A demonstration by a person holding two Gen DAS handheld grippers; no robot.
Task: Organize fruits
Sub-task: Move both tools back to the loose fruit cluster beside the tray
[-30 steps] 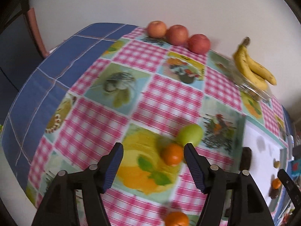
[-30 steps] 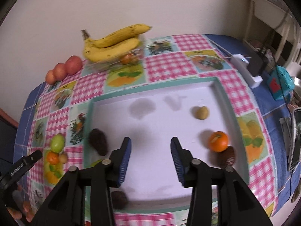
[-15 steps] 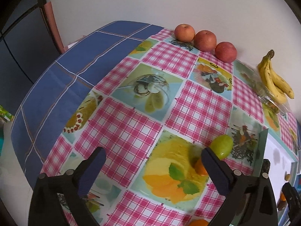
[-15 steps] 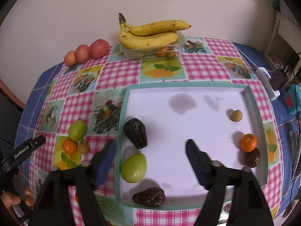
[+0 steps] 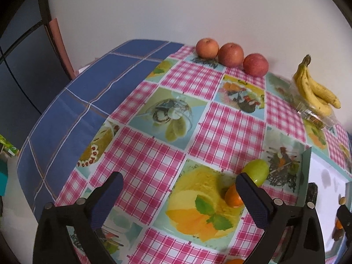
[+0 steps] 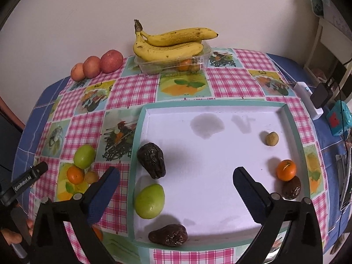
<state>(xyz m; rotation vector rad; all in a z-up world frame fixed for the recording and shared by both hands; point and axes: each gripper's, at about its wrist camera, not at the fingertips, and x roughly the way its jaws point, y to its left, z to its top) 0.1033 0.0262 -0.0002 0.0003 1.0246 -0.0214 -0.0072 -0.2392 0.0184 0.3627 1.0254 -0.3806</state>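
- Landmark: the white tray (image 6: 292, 136) with teal rim, lying on the chequered tablecloth (image 6: 231, 81). Items run left to right in the right wrist view.
- Left gripper (image 5: 179, 192): jaws spread fully, nothing between them; it hovers over the cloth left of the tray.
- Three apples (image 6: 96, 65): a row touching one another against the wall, well beyond the tray's far-left corner.
- Loose cluster left of the tray: a green fruit (image 6: 84, 156), a small orange (image 6: 75, 175) and a small yellowish fruit (image 6: 91, 177), touching or nearly so.
- Banana bunch (image 6: 171, 43): rests on a clear plastic box (image 6: 176, 63) beyond the tray's far rim; long axis runs parallel to that rim, stems left, tips right.
- Inside the tray, left side: a dark wrinkled avocado (image 6: 151, 160), long axis running from the far left toward the near right; a green pear-shaped fruit (image 6: 150, 201) just nearer, against the left rim; a second dark fruit (image 6: 168, 235) at the near rim, long axis along it.
- Right gripper (image 6: 176, 189): jaws opening, already wide, gripping nothing; it stands above the tray's middle.
- Inside the tray, right side: a small tan fruit (image 6: 272, 138); nearer, an orange mandarin (image 6: 286, 169) touching a dark round fruit (image 6: 291, 188) beside the right rim.
- Right of the tray: a white device (image 6: 308, 99) at the cloth's edge.
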